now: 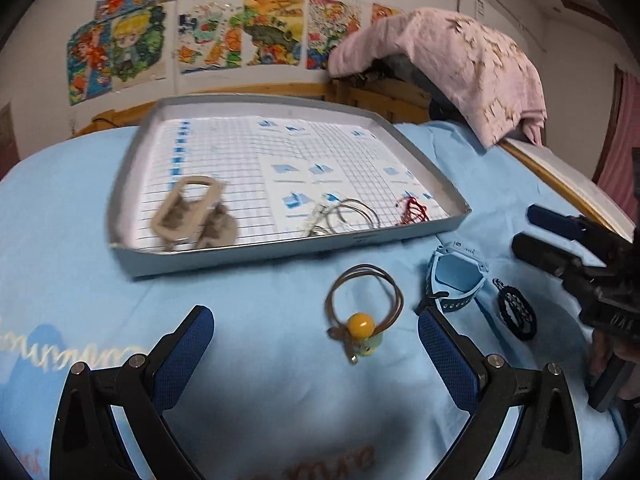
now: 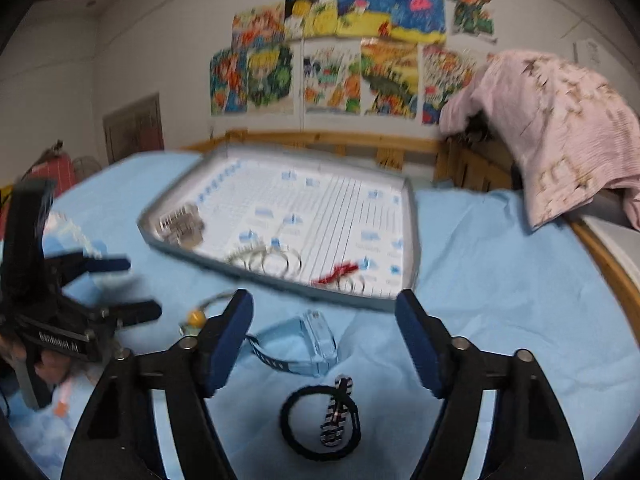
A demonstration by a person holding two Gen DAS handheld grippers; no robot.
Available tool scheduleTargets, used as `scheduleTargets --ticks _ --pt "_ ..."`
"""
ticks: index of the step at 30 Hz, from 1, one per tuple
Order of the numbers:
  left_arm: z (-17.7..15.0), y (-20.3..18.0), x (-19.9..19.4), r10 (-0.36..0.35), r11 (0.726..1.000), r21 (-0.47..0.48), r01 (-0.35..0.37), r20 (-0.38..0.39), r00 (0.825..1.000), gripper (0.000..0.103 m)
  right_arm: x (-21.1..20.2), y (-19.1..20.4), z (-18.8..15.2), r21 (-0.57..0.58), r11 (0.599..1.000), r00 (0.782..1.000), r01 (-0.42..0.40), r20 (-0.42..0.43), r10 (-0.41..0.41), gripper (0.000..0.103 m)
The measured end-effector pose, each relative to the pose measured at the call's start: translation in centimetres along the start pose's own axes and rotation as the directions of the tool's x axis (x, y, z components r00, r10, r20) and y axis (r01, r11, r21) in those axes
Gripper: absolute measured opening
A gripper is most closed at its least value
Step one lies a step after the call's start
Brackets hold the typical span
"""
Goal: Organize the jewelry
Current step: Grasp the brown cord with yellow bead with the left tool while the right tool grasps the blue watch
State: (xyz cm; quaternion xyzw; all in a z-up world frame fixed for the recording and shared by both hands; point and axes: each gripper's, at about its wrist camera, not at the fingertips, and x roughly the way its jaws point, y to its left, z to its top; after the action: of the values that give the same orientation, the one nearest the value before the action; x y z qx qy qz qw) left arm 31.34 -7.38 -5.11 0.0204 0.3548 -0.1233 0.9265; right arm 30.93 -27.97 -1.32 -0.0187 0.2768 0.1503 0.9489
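Left wrist view: the left gripper (image 1: 316, 344) hangs spread and empty over a brown hair tie with a yellow bead (image 1: 362, 312), which lies on the blue sheet (image 1: 80, 240) just outside the tray's (image 1: 280, 246) near edge. The right gripper (image 2: 324, 344), also spread, brackets a black hair tie (image 2: 320, 426) beside the blue watch (image 2: 308, 344). Three pieces seem left; next, lower and pinch a band.

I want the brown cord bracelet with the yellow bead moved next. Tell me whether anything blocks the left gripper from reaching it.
Nothing visible does. The brown cord bracelet lies flat on the blue sheet, ahead of the open left gripper and between its fingers. The light blue watch sits to its right, apart from it, and the tray lies beyond.
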Motion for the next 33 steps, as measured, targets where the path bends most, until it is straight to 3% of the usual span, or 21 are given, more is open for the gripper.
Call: scheduleTargets --ticks 6,14,16,21,25,33 --pt "-0.6 -1.4 2.5 -0.031 0.996 0.083 0.037 -0.076 0.997 0.093 3.1 -0.5 -1.0 0.02 0.999 0.995 -0.039 -0.088 0.041 0.051" --pt "-0.7 -0.5 3.5 -0.06 0.998 0.028 0.063 -0.097 0.993 0.078 5.3 -0.5 -1.7 0.027 0.999 0.987 -0.041 -0.154 0.045 0.045" --pt "-0.7 -0.9 4.0 -0.057 0.997 0.042 0.062 -0.111 0.992 0.074 5.7 -0.6 -1.8 0.035 0.999 0.984 -0.041 -0.172 0.047 0.039" --pt "-0.9 -1.7 4.8 -0.069 0.994 0.072 0.08 -0.136 0.988 0.074 6.6 -0.5 -2.2 0.039 0.998 0.978 -0.04 -0.203 0.047 0.038" --pt "-0.8 -1.3 4.8 -0.087 0.994 0.05 0.095 -0.132 0.987 0.057 6.7 -0.3 -2.0 0.026 0.999 0.976 -0.026 -0.214 0.031 0.038" --pt "-1.1 -1.2 5.0 -0.135 0.989 0.04 0.141 -0.13 0.982 0.025 6.8 0.3 -2.0 0.011 0.999 0.975 -0.047 -0.218 0.048 0.022"
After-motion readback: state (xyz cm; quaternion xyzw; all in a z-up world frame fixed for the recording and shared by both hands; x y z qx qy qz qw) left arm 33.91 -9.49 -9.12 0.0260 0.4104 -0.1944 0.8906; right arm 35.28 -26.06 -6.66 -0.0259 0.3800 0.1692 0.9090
